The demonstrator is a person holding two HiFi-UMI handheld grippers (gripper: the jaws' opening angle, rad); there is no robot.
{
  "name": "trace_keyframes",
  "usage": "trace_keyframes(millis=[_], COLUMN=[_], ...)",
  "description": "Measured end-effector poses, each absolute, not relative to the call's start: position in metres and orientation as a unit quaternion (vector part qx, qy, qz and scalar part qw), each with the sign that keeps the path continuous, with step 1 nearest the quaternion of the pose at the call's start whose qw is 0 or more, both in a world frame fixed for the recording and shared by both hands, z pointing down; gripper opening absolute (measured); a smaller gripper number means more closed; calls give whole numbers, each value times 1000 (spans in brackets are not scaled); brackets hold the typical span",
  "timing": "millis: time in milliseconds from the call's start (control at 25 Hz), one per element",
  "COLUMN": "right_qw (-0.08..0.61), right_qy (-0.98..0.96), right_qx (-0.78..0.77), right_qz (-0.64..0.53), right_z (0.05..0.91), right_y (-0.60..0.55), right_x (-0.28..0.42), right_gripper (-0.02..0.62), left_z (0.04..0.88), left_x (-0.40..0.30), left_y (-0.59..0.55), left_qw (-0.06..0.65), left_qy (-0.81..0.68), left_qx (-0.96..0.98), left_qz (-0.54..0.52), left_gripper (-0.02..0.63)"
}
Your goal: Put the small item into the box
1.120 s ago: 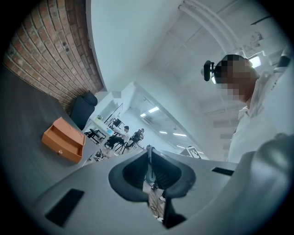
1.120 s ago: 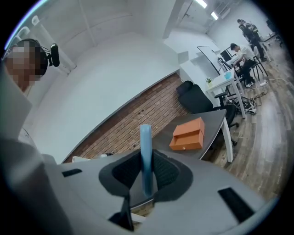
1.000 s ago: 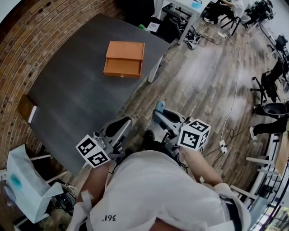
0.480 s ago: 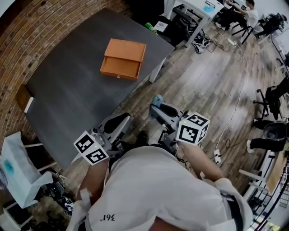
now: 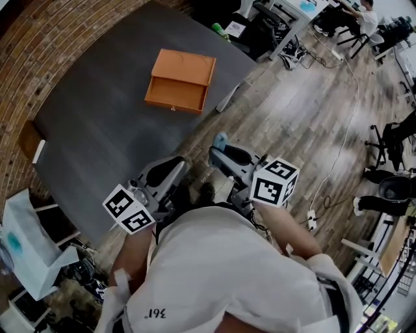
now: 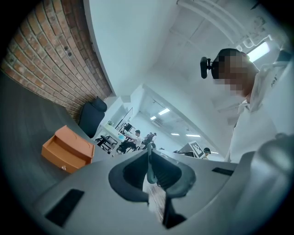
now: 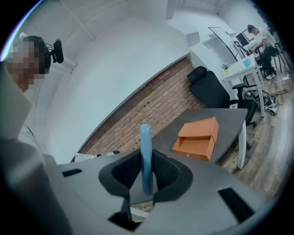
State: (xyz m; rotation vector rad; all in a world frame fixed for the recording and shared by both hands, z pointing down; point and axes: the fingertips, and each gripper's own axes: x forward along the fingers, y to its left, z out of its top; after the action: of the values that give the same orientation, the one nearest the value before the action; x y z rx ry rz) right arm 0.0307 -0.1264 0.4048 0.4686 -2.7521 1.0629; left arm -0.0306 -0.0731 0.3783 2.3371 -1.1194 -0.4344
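An orange box point(image 5: 180, 81) with its drawer pulled out sits on the dark grey table point(image 5: 97, 130); it also shows in the left gripper view as the orange box point(image 6: 67, 150) and in the right gripper view as the orange box point(image 7: 196, 138). My right gripper point(image 5: 219, 146) is shut on a small light-blue item point(image 7: 145, 158), which stands upright between the pads and pokes out as a blue tip point(image 5: 221, 139). My left gripper point(image 5: 170, 166) is shut with nothing in it, jaws pressed together point(image 6: 150, 167). Both grippers hover off the table's near edge, short of the box.
A brick wall point(image 5: 39, 45) borders the table's far side. A white bag point(image 5: 29, 260) stands on the floor at the left. Desks, office chairs and seated people point(image 5: 354, 16) fill the room beyond, over a wooden floor point(image 5: 305, 130) with cables.
Both grippers have moved forward toward the table. The box sits a little nearer in the head view. The blue item stays gripped.
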Motion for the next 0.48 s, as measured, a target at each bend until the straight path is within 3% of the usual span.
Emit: trace_keyframes(millis=[480], right_qw=[66], right_qy=[-918], right_qx=[186], right_qz=[344], right_z=[396], right_y=[-158], right_x=[-40], right_gripper=[84], left_z=[375], left_x=[-102], left_y=[-114], left_qw=[238], left_qy=[-390], left_qx=[880], left_qz=[-128], left_gripper=[31])
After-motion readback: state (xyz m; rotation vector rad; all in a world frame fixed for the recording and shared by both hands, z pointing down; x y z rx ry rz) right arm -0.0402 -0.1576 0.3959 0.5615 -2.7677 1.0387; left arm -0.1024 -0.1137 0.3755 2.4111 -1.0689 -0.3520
